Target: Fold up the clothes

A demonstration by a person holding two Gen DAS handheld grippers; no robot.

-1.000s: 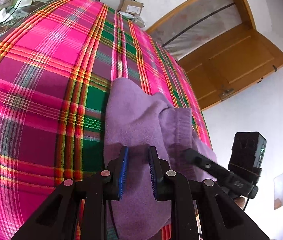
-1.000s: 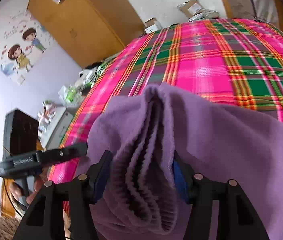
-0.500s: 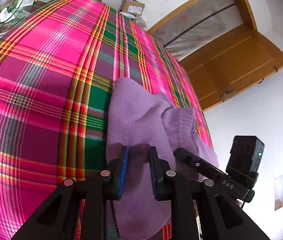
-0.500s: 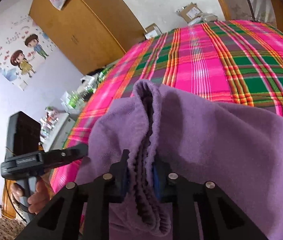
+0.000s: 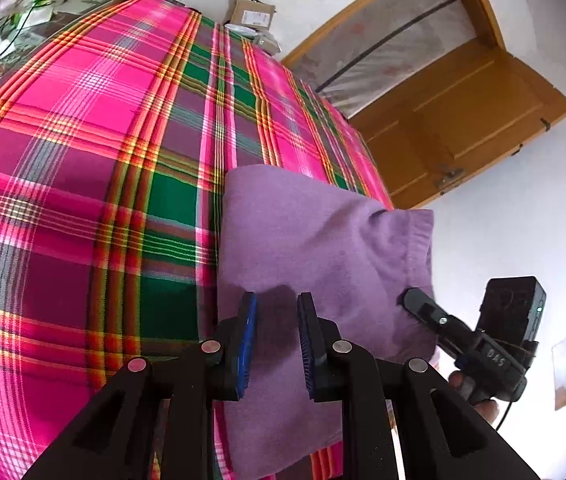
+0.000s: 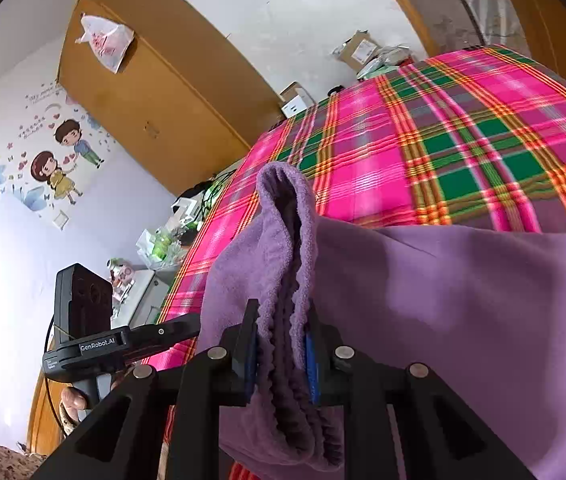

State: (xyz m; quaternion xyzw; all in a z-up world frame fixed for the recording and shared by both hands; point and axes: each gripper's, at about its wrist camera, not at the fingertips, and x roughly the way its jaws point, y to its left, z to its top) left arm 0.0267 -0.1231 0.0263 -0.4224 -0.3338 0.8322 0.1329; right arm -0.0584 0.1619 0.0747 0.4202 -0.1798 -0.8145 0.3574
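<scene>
Right tongs [image 6: 281, 350] pinch the ribbed hem of a soft purple fleece garment [image 6: 463, 300]; left tongs [image 5: 275, 340] clamp its flat edge over the pink-and-green plaid bed [image 5: 83, 160].

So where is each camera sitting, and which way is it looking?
Left wrist view: it sits on the left gripper, looking across the purple fleece garment and pink plaid bedcover toward a wooden door; the right gripper shows.
Right wrist view: it sits on the right gripper, shut on the garment's bunched edge, facing a wooden wardrobe; the left gripper shows.
Both views share the garment and bedcover.
</scene>
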